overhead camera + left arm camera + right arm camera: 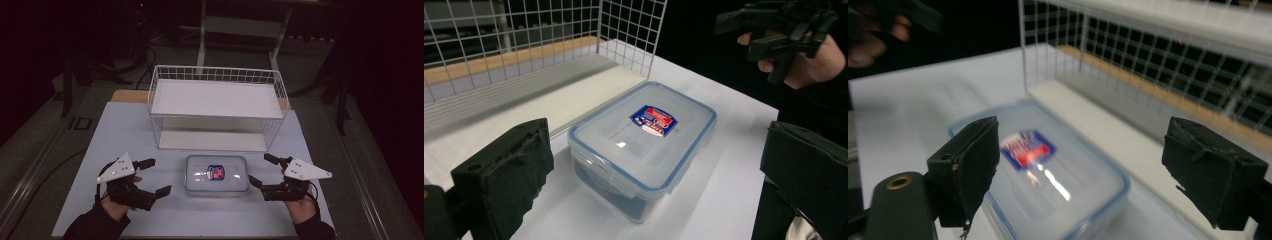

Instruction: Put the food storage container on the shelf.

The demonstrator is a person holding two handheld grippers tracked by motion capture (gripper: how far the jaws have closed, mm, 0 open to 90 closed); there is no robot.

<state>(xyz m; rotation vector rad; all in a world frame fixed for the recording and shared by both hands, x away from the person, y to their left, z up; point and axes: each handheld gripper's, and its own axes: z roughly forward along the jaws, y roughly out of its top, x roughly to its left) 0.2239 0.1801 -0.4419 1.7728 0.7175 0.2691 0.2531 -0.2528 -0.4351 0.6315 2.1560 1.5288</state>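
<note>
On the pale table (pixel 125 125), near edge, midway between the two hands: one clear plastic container (pixel 217 175) with a blue-rimmed snap lid and a red-and-blue label (pixel 216 172), lying flat, lid on. Behind it, just beyond, a white wire basket (pixel 218 107) with a solid white shelf across its top.

Left gripper (pixel 151 176) — off the container's left end, not touching it; jaws spread wide, nothing between the pads. From the left gripper view the container (pixel 644 145) sits ahead of the jaws, clear of both.

Right gripper (pixel 261 171) — off the container's right end, likewise apart from it; jaws wide open and empty. From the right gripper view the container (pixel 1040 172) lies below and ahead, the picture a little blurred.

Step in hand, as judged: a two-sided approach to the container, probably to lift it or work its lid clips. Which of the two cannot be told.

Handling notes, as judged:
- Smooth plastic walls are likely slippery; pads should meet the short ends squarely, below the lid rim.
- Both sides should close at the same height, so the box stays level.
- Side clips stand proud — a jaw catching one could pop the lid.
- The basket's front wire lies close behind; keep any lift clear of it.
</note>
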